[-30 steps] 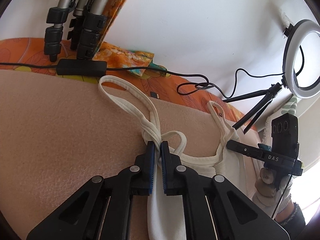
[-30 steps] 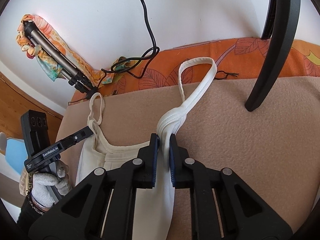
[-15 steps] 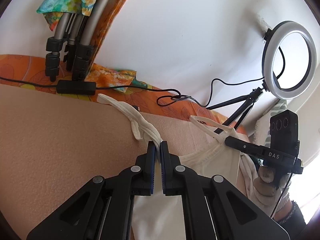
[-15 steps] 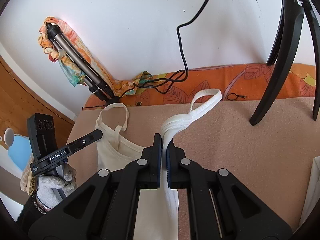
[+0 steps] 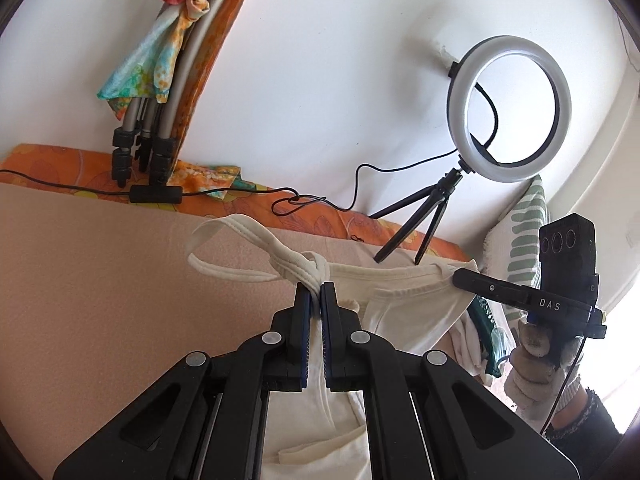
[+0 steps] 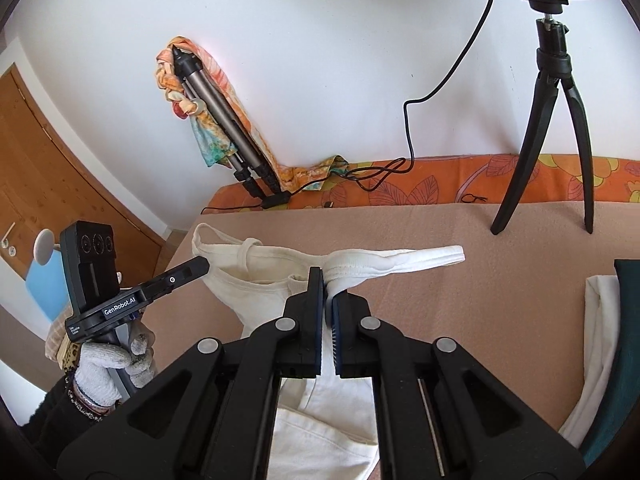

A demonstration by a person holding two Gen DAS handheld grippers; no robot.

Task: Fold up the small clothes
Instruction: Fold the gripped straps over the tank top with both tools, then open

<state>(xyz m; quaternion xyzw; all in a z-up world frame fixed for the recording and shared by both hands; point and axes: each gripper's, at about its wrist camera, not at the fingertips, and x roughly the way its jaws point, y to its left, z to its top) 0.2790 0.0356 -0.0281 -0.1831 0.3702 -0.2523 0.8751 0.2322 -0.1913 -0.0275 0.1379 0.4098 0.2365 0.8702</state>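
A cream-white tank top [image 5: 404, 300] hangs stretched between my two grippers above the beige blanket [image 5: 100, 280]. My left gripper [image 5: 316, 292] is shut on one bunched shoulder strap [image 5: 288, 258], whose loop trails forward to the left. My right gripper [image 6: 327, 284] is shut on the other strap [image 6: 384, 260], whose loop points right. The top's body [image 6: 260, 280] sags between them and hangs under the jaws. Each gripper shows in the other's view, the right one [image 5: 472, 276] and the left one [image 6: 200, 268].
A ring light on a black tripod [image 5: 508, 108] stands at the blanket's far edge, its legs [image 6: 544, 152] close to my right gripper. A folded tripod with a colourful scarf [image 5: 160, 80] leans on the wall. Cables [image 5: 296, 204] lie on the orange sheet. Folded white and teal cloth [image 6: 600, 344] lies at right.
Both grippers have lifted the top off the blanket and drawn back toward me, pulling the neckline taut between them. The straps now hang in the air.
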